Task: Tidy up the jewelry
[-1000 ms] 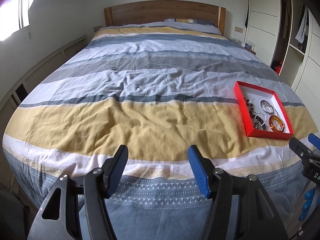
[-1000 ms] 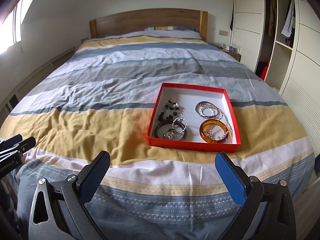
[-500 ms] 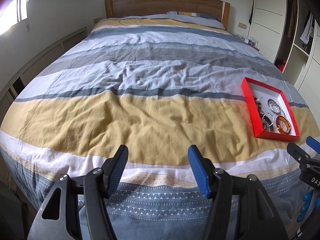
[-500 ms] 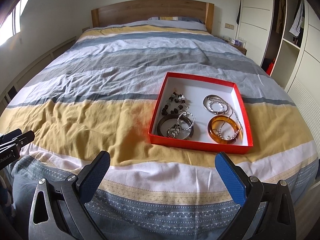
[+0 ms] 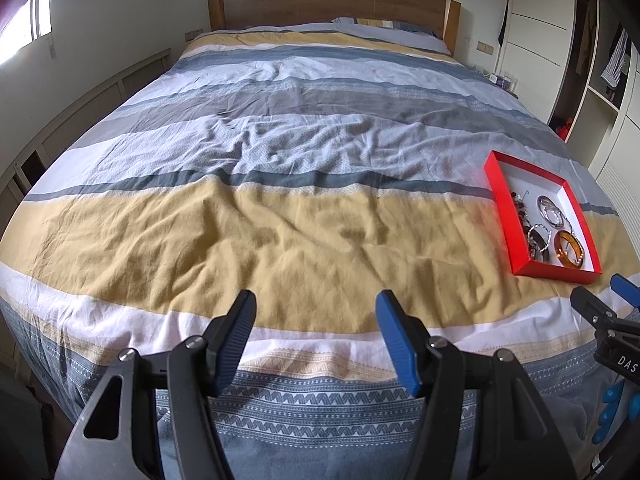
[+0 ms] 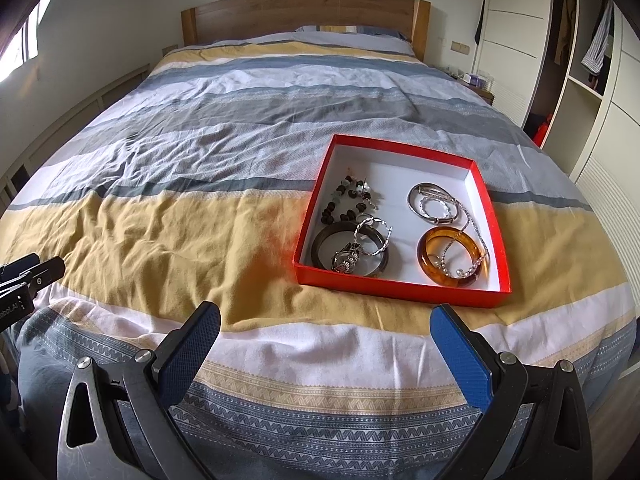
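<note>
Comparing the left wrist view with a second ago: the bed [image 5: 280, 220] fills more of the frame and the red tray [image 5: 536, 270] sits lower and nearer at the right, so the left claw [image 5: 316, 320] is judged to have been carried in toward the foot edge. It is held level above that edge, pads spread, nothing between them. The right claw [image 5: 608, 304] is seen side-on at the frame's right edge, just short of the tray.

Right wrist view: the tray [image 6: 400, 286] is larger and closer than a second ago, near the bed's foot edge toward the right side. All jewelry is seen lying inside it: dark bangle [image 6: 320, 240], amber bangle [image 6: 428, 252], silver bangles [image 6: 430, 204], bead string [image 6: 344, 200], a chain [image 6: 472, 224] draped across the amber bangle. Pieces overlap. The right claw [image 6: 326, 350] is held low, aimed at the tray's near wall, pads spread wide, empty.

Nothing gripped. Approach only is indicated; whether sorting is pending or finished cannot be settled.
</note>
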### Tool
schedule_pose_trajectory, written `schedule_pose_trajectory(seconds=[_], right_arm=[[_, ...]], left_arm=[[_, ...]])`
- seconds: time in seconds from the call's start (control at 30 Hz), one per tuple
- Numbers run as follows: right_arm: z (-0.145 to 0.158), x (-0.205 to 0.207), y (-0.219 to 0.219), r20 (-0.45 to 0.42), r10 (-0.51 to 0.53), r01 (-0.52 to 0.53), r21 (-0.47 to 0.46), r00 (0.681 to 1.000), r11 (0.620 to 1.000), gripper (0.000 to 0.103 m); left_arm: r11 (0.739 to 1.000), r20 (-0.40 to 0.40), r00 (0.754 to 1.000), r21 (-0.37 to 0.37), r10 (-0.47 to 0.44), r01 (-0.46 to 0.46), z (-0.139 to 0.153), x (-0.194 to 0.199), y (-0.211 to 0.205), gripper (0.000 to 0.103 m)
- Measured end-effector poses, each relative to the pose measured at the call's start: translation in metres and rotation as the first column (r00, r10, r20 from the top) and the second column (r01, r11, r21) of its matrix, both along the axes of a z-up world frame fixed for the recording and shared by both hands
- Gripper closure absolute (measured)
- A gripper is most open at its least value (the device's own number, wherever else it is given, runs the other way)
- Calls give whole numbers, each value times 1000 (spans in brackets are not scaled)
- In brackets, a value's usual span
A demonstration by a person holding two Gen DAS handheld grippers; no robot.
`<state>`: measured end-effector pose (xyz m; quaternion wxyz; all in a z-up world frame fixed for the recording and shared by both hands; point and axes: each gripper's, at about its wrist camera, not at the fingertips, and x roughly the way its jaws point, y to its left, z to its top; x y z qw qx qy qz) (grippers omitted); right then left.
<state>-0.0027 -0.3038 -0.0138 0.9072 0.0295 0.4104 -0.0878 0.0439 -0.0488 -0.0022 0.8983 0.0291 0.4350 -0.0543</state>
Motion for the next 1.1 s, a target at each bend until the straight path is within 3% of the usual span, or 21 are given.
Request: schedule_pose_trajectory(seconds=[1.1], right_arm=[[-6, -1, -1, -40, -12, 11, -19, 999, 1000, 1]], left_arm=[[1000, -24, 999, -6, -29, 29, -6, -4, -8, 43]])
